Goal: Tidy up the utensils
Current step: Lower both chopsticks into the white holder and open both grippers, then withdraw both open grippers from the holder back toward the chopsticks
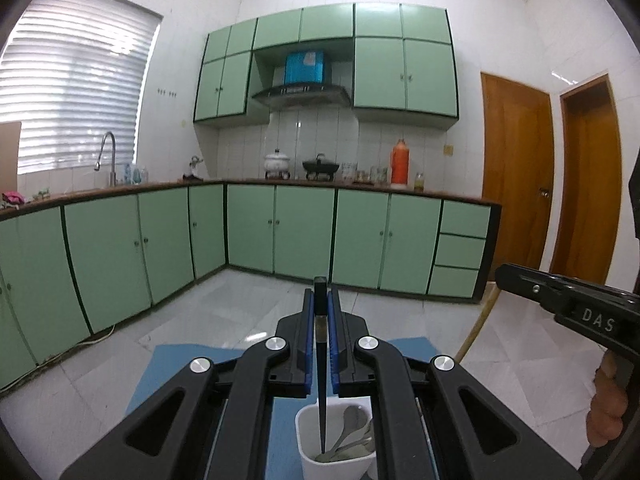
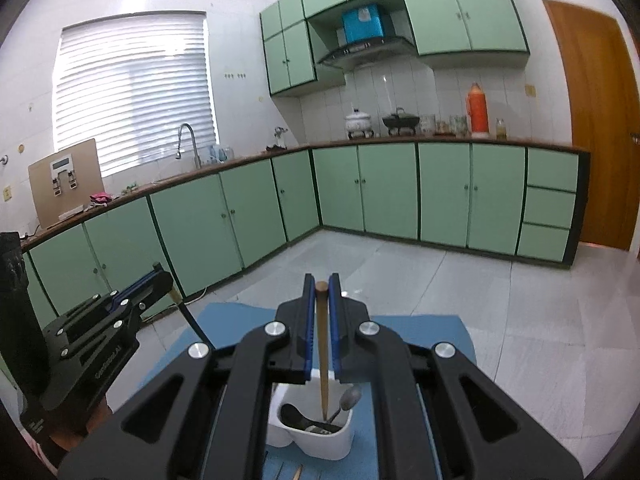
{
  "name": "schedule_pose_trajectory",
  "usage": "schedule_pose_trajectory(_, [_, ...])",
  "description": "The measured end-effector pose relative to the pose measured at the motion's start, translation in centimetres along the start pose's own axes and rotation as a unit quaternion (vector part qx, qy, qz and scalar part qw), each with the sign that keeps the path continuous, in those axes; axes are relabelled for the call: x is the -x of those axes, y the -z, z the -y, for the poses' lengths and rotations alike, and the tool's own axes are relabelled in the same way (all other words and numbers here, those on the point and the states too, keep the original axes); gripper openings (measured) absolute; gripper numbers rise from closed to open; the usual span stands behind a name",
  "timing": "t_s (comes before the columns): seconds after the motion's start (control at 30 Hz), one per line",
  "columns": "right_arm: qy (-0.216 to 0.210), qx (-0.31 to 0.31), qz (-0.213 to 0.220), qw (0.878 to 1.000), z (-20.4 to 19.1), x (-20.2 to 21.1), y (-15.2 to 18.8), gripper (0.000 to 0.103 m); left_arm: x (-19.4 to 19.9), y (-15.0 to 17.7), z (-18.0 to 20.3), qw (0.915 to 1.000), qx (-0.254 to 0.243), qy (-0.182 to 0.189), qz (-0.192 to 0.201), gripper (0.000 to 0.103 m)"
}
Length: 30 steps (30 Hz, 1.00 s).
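The left gripper has its blue-padded fingers pinched on a black chopstick. The chopstick's square butt stands just past the fingertips, its shaft runs back between the pads, and its thin tip hangs down inside the white holder, close to the holder's near wall. Metal spoons lie in that same holder, to the right of the black tip.

The right gripper is likewise pressed together on a wooden chopstick. The round butt shows between the fingertips, the shaft lies along the gap between the blue pads, and the point dips toward the white holder's open mouth, above the utensils already in it. A spoon leans on the holder's right rim, just beside the wooden tip.

The holder stands on a blue mat spread over the pale tiled floor, below both grippers. From the right wrist view, the left gripper shows to the left of the holder.
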State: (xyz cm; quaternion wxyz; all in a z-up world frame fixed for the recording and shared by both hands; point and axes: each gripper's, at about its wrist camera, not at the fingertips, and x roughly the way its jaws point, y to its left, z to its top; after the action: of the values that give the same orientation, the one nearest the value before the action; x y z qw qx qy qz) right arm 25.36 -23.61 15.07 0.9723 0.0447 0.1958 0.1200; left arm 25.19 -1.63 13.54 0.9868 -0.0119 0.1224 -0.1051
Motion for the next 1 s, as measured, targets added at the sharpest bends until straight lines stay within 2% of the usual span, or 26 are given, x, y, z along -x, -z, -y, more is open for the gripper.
schedule_pose_trajectory(0.4, [0.018, -0.017, -0.033, 0.999, 0.6, -1.4, 2.5, 0.006, -1.4, 2.2, -0.3, 0.999, -0.002, -0.012, -0.044, 0.007])
schedule_pose_trajectory(0.53, [0.025, -0.017, -0.037, 0.999, 0.7, -1.4, 2.9, 0.009, -1.3, 2.5, -0.8, 0.9986, 0.005, -0.023, -0.047, 0.008])
schedule_pose_trajectory(0.63, [0.031, -0.019, -0.038, 0.999, 1.0, -1.3, 3.0, 0.013, -1.1, 2.4, -1.4, 0.9984, 0.012, -0.024, -0.049, 0.024])
schedule_pose_trajectory(0.67, [0.033, -0.022, -0.036, 0.999, 1.2, -1.1, 3.1, 0.017, -0.7, 2.4, -1.6, 0.9984, 0.015, -0.025, -0.048, 0.034])
schedule_pose_trajectory(0.7, [0.036, -0.026, -0.034, 0.998, 1.4, -0.9, 3.1, 0.026, -0.5, 2.3, -1.7, 0.9985, 0.017, -0.026, -0.045, 0.046])
schedule_pose_trajectory(0.77, [0.039, -0.029, -0.024, 0.999, 1.7, -0.2, 3.2, 0.037, 0.2, 2.3, -2.0, 0.9988, 0.02, -0.027, -0.037, 0.055])
schedule_pose_trajectory(0.87, [0.043, -0.029, -0.017, 0.998, 1.8, 0.8, 3.5, 0.042, 1.1, 2.3, -2.3, 0.9988, 0.022, -0.028, -0.033, 0.062])
schedule_pose_trajectory(1.0, [0.052, -0.024, -0.003, 0.998, 1.7, 2.5, 4.2, 0.054, 2.4, 2.5, -2.5, 0.9989, 0.029, -0.03, -0.023, 0.069])
